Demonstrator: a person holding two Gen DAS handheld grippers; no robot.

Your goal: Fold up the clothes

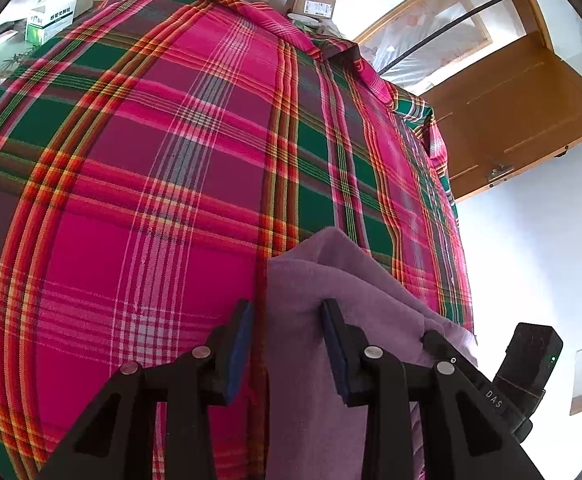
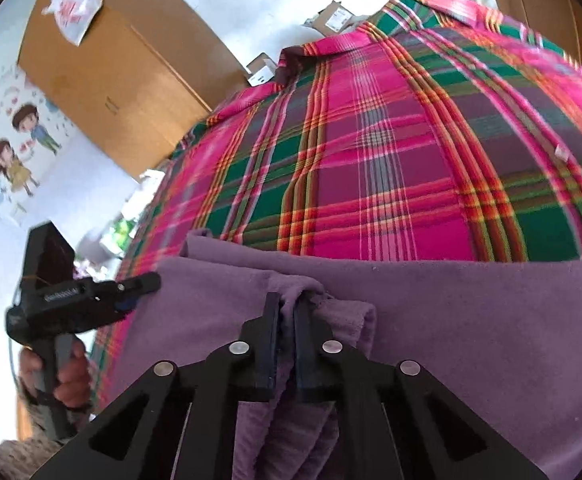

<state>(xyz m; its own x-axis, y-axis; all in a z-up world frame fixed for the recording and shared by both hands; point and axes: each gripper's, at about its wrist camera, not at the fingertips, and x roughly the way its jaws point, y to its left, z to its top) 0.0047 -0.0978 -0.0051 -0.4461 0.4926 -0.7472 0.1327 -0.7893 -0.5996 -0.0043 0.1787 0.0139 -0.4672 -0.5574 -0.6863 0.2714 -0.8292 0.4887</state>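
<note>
Broadly, plaid cloth (image 1: pixel 163 184): pink, green and orange checks cover the whole work surface, giving a flat bed to fold on; it fills both views from 9 to 3 o'clock.
Purple garment (image 2: pixel 471 340): soft fleece-like cloth, lying on the plaid at 6 o'clock in the right wrist view, with a folded edge running across from 9 to 3 o'clock; in the left wrist view its corner rises at 5 o'clock. It seems partly folded, so the task looks under way, not finished.
Right gripper (image 2: pixel 287 320): jaws nearly closed, pinching a bunched ridge of the purple garment between them, probably so the layer can be lifted and carried over.
Left gripper (image 1: pixel 287 320): jaws parted, with the garment's edge standing in the gap, touching neither pad clearly; I judge it is lined up to take that edge. Seen from the right wrist view at 9 o'clock, a hand (image 2: pixel 69 380) holds its handle beside the garment's left border.
Boxes (image 1: pixel 311 2): small cartons at 12 o'clock, well apart from the folding.
</note>
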